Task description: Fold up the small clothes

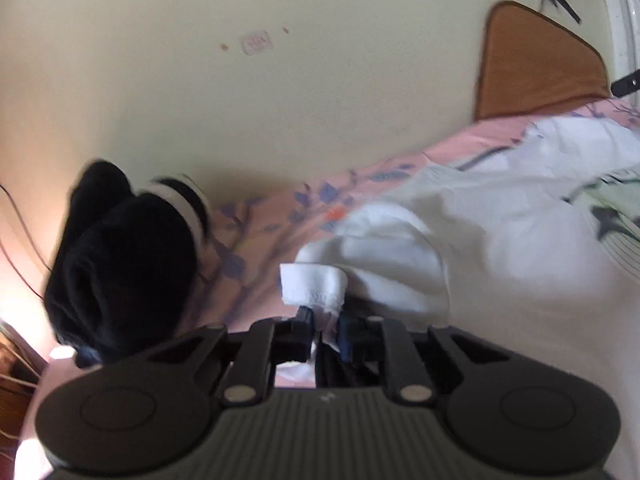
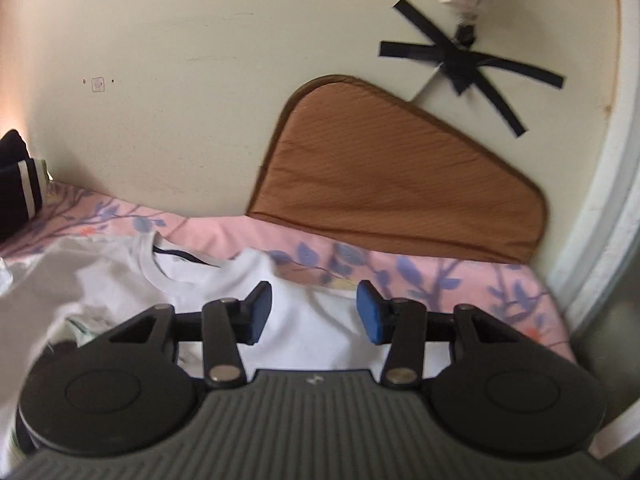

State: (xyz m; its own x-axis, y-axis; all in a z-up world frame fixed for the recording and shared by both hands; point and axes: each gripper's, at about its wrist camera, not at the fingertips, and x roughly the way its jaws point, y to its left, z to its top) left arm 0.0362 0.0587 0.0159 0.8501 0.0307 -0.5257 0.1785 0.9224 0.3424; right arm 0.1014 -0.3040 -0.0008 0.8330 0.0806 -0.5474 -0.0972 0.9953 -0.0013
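Note:
A white T-shirt (image 1: 460, 240) lies rumpled on the pink floral bed sheet (image 1: 280, 208). My left gripper (image 1: 325, 332) is shut on a hemmed edge of the shirt, which sticks up between the fingers. In the right wrist view the same white T-shirt (image 2: 312, 320) lies with its neckline (image 2: 160, 268) towards the wall. My right gripper (image 2: 314, 312) is open and empty, just above the shirt's shoulder area, its blue pads (image 2: 370, 312) wide apart.
A dark garment with white stripes (image 1: 120, 256) sits bunched at the left by the wall, also in the right wrist view (image 2: 20, 184). A brown cushion (image 2: 392, 184) leans on the cream wall. Black tape (image 2: 468, 64) and a power plug are on the wall.

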